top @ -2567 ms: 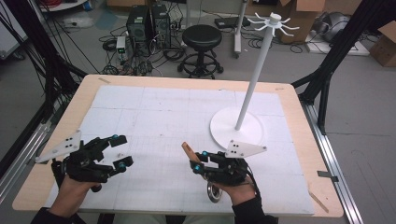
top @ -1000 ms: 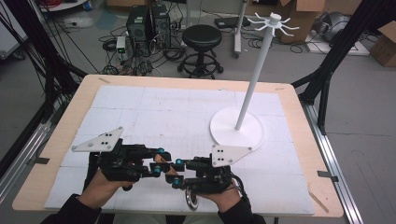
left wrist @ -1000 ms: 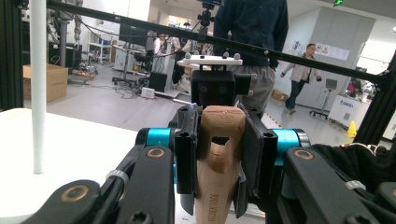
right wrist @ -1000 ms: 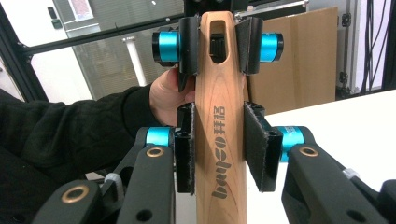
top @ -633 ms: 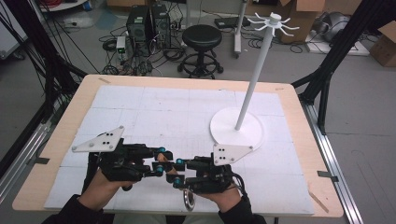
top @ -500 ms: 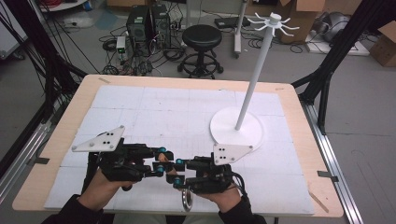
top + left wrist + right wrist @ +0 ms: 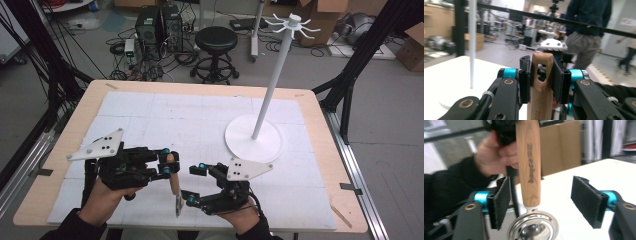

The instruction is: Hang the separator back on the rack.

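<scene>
Handover done: left gripper (image 7: 541, 82) pinching ladle (image 7: 173, 182) handle; right gripper (image 7: 549, 202) jaws just spread, released; hanging on stand (image 7: 272, 95) at 2 o'clock left

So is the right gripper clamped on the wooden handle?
No: in the right gripper view the pads stand apart from the wooden handle, having just opened.

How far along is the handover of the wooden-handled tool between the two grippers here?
Done: the left gripper is shut on the wooden handle near its slotted end. In hand: the right gripper has just been opening; its pads stand clear on both sides of the handle. Left: probably hanging the tool on the white stand, whose hooks look bare.
</scene>
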A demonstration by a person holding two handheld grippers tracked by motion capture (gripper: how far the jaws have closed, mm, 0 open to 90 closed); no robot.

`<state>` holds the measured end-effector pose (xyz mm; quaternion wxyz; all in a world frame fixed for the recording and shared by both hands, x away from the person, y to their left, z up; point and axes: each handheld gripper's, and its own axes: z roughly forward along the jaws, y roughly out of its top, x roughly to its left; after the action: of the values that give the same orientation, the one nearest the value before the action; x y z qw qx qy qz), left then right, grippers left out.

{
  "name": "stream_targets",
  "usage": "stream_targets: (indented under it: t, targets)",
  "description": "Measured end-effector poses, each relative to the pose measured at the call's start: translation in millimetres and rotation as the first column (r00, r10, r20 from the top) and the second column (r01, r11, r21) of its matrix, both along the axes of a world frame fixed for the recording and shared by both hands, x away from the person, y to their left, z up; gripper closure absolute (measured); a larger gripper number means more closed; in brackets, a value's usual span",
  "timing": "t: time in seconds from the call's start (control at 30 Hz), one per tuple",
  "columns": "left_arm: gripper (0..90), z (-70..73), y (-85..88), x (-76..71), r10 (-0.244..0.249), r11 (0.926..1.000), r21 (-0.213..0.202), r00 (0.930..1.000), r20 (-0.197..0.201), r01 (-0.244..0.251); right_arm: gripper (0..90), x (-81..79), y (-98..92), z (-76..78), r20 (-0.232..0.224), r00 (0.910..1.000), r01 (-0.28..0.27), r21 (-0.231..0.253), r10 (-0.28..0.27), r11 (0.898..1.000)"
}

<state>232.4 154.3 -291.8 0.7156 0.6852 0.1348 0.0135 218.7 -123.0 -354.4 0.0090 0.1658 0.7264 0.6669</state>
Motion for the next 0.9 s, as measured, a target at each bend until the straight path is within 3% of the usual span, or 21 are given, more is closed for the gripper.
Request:
stream_targets:
  t: [0.03, 0.13, 0.2, 0.3, 0.37, 0.47, 0.63, 0.7, 0.8, 0.9]
  targets:
    - [70.5, 1.5, -0.5, -0.9, 0.016, 0.9999, 0.005, 0.9999, 0.004, -0.016, 28.4, -3.4, 5.3, -0.8, 0.032, 0.9988, 0.038, -0.035, -0.037, 0.999]
    - [70.6, 4.6, -3.9, -3.9, 0.066, 0.9973, 0.031, 0.9973, 0.032, -0.067, 29.2, -6.5, 11.0, -0.5, 0.054, 0.9962, 0.071, -0.057, -0.068, 0.996]
    - [70.6, 5.9, -8.4, -6.9, 0.111, 0.9928, 0.042, 0.9929, 0.044, -0.113, 35.1, -9.6, 17.5, 0.5, 0.089, 0.9903, 0.114, -0.076, -0.107, 0.991]
    - [70.6, 6.0, -10.9, -8.4, 0.136, 0.9893, 0.047, 0.9894, 0.052, -0.138, 38.2, -9.3, 20.3, 0.2, 0.097, 0.9868, 0.139, -0.089, -0.13, 0.986]
    - [70.5, 5.7, -13.6, -9.6, 0.159, 0.9862, 0.041, 0.9862, 0.048, -0.161, 46.9, -9.1, 23.0, -0.6, 0.098, 0.9834, 0.162, -0.09, -0.153, 0.983]
    - [70.5, 5.9, -14.7, -10.2, 0.174, 0.9838, 0.035, 0.9835, 0.049, -0.176, 51.1, -9.3, 24.4, -0.6, 0.097, 0.9805, 0.18, -0.093, -0.171, 0.979]
    - [70.5, 5.3, -18.0, -10.9, 0.206, 0.978, 0.029, 0.9778, 0.041, -0.207, 68.7, -10.8, 25.1, -1.2, 0.109, 0.9771, 0.195, -0.116, -0.182, 0.974]
    - [70.5, 5.4, -18.2, -10.8, 0.209, 0.9776, 0.022, 0.9773, 0.037, -0.209, 69.7, -12.9, 25.4, -1.0, 0.118, 0.9735, 0.209, -0.12, -0.195, 0.97]
    - [70.5, 5.6, -17.5, -9.9, 0.204, 0.9787, 0.018, 0.9786, 0.027, -0.204, 70.2, -13.6, 25.1, -0.4, 0.115, 0.972, 0.218, -0.118, -0.205, 0.969]
    - [69.6, 3.9, -13.1, -6.2, 0.171, 0.9852, -0.004, 0.9852, -0.007, -0.171, 70.6, -13.8, 23.5, 1.4, 0.1, 0.9776, 0.197, -0.127, -0.185, 0.972]
